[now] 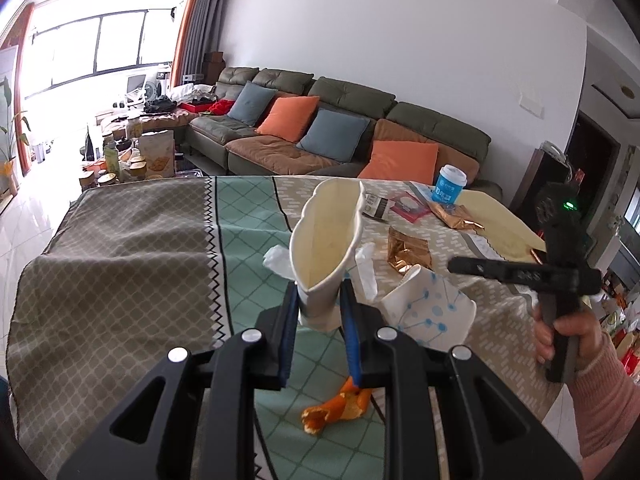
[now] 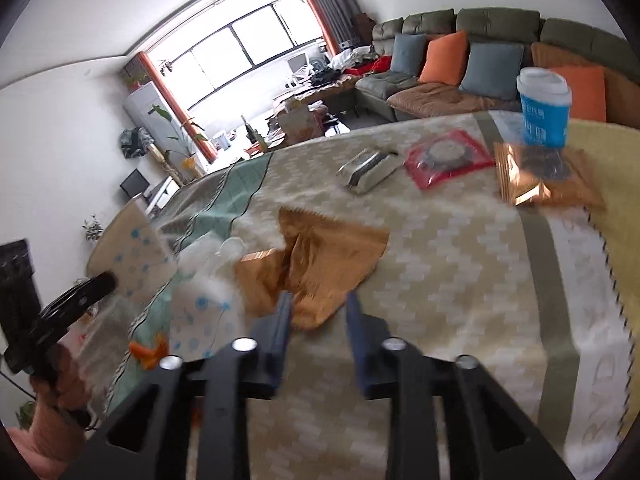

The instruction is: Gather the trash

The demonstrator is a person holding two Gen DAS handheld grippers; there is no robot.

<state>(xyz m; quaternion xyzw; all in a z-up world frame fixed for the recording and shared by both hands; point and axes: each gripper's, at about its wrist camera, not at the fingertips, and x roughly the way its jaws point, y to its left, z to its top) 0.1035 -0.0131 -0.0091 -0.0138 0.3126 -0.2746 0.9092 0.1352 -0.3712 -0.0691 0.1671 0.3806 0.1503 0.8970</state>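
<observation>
My left gripper [image 1: 319, 300] is shut on a crushed white paper cup [image 1: 326, 240] and holds it up above the table. A second crushed cup with blue dots [image 1: 430, 312] lies just right of it, with white tissue [image 1: 366, 268] and orange peel [image 1: 334, 408] nearby. My right gripper [image 2: 318, 308] is open, its fingers either side of the near corner of a crumpled copper foil wrapper [image 2: 320, 260]. That wrapper also shows in the left wrist view [image 1: 408, 250]. The held cup appears in the right wrist view [image 2: 128, 248].
Further back on the patterned tablecloth [image 2: 460, 260] lie a silver pack [image 2: 370, 166], a red packet [image 2: 446, 156], another foil wrapper [image 2: 540, 176] and a blue lidded cup [image 2: 544, 108]. A sofa with cushions [image 1: 340, 128] stands behind the table.
</observation>
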